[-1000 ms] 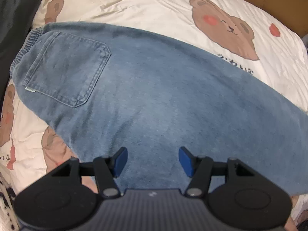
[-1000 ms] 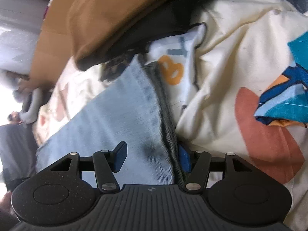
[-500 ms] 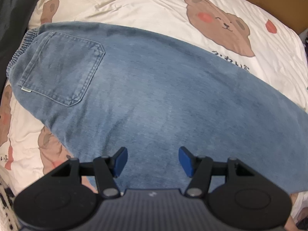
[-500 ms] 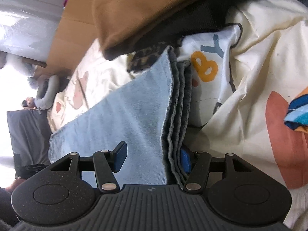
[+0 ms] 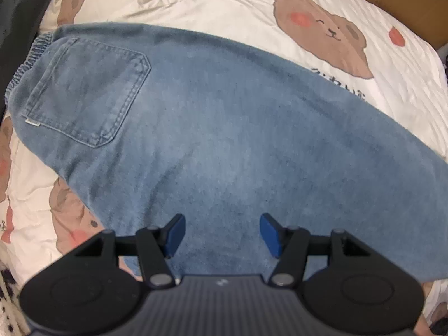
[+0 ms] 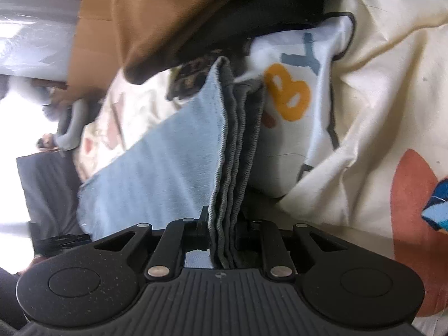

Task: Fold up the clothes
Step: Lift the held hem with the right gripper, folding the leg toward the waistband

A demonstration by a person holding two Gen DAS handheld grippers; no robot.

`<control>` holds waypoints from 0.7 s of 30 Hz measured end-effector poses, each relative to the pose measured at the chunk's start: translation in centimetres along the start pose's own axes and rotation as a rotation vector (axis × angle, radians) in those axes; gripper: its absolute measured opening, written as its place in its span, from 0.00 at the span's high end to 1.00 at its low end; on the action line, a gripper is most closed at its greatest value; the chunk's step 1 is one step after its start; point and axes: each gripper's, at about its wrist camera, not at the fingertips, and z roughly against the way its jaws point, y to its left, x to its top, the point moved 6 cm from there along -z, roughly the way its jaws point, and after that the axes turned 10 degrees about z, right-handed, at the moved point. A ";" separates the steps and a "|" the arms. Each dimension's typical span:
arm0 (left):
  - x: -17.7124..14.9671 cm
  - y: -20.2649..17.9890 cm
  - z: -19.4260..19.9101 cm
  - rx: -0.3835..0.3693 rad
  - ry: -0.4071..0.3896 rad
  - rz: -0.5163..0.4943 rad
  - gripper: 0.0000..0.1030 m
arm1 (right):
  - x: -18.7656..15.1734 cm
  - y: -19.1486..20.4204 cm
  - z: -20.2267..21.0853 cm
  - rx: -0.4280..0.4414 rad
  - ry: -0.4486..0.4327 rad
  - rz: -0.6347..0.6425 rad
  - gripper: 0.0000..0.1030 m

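Your right tongs [image 6: 222, 231] are clamped on the stacked hem layers of the jeans [image 5: 224, 145], gripping all the edges together so the leg end can travel as one piece toward the waistband. The jeans lie flat on the bear-print bedsheet [image 5: 238, 8], back pocket [image 5: 86, 95] facing up at the waistband end. Your left tongs [image 5: 222, 233] hover over the denim mid-leg, spread wide and holding nothing, probably ready to pin the fold line.

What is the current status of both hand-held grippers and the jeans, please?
Left hand-held gripper open above the jeans. Right hand-held gripper shut on stacked hem layers. Brown garment lies just beyond the hem.
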 end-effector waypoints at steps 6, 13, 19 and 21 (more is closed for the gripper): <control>-0.2 0.0 -1.1 -0.002 0.028 -0.005 0.40 | 0.0 -0.6 -1.3 -0.005 0.045 -0.011 0.82; 0.2 -0.2 -2.2 -0.007 0.041 -0.006 0.40 | 0.5 -0.8 -2.4 -0.021 0.078 0.007 0.80; 0.1 -0.8 -3.2 -0.027 0.048 -0.022 0.40 | 0.9 1.2 -1.5 -0.101 0.097 0.074 0.92; 0.0 -1.0 -3.4 -0.031 0.050 -0.028 0.40 | 1.2 2.6 -0.9 -0.122 0.093 0.108 0.92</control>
